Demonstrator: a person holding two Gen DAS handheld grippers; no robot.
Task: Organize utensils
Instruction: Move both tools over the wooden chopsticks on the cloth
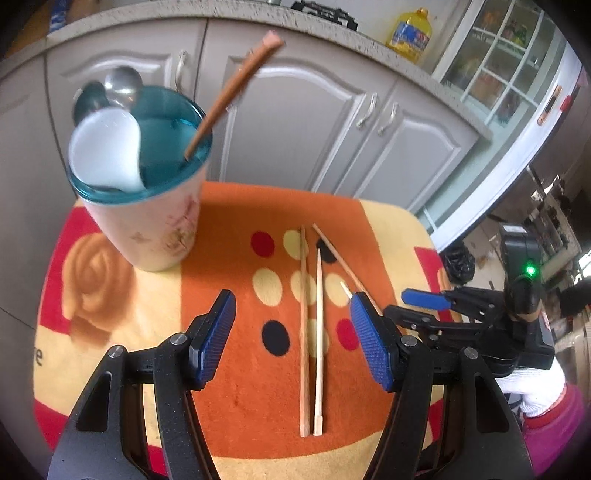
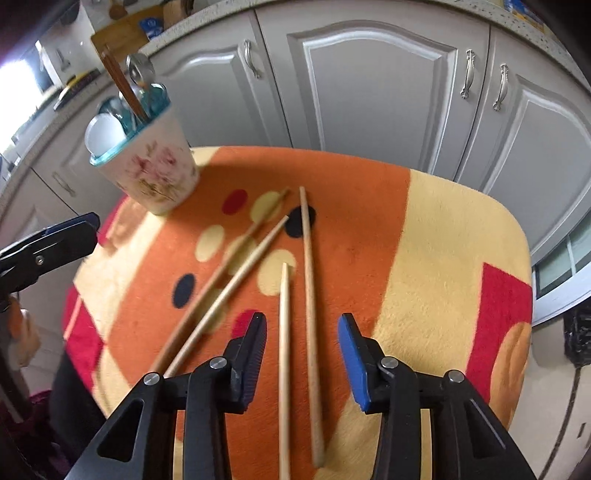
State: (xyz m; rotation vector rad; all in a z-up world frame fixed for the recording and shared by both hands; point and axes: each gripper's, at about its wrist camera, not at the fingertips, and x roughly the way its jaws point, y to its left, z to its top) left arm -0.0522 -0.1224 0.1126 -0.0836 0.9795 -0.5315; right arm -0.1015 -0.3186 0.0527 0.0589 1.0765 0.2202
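Note:
Four pale wooden chopsticks lie on the orange and yellow cloth (image 1: pixel 236 406). My left gripper (image 1: pixel 291 299) is open above the parallel pair (image 1: pixel 303 332), touching neither stick. To its right my right gripper (image 1: pixel 417 308) hovers over the other pair. In the right wrist view that right gripper (image 2: pixel 303 319) is open, its fingers either side of two chopsticks (image 2: pixel 283 332) without pressing them. The second pair (image 2: pixel 236 280) lies slanted to the left. A floral cup with a teal rim (image 1: pixel 147 221) (image 2: pixel 159 173) stands at the back left. It holds a white spoon (image 1: pixel 107 151), metal spoons and a brown chopstick (image 1: pixel 229 92).
The cloth covers a small table (image 2: pixel 424 258) with rounded edges. Grey cabinet doors (image 1: pixel 295 122) run close behind it. A yellow oil bottle (image 1: pixel 410 35) stands on the counter above. A white-gloved hand (image 1: pixel 532 387) holds the right gripper. My left gripper's finger (image 2: pixel 74 229) shows at the left edge.

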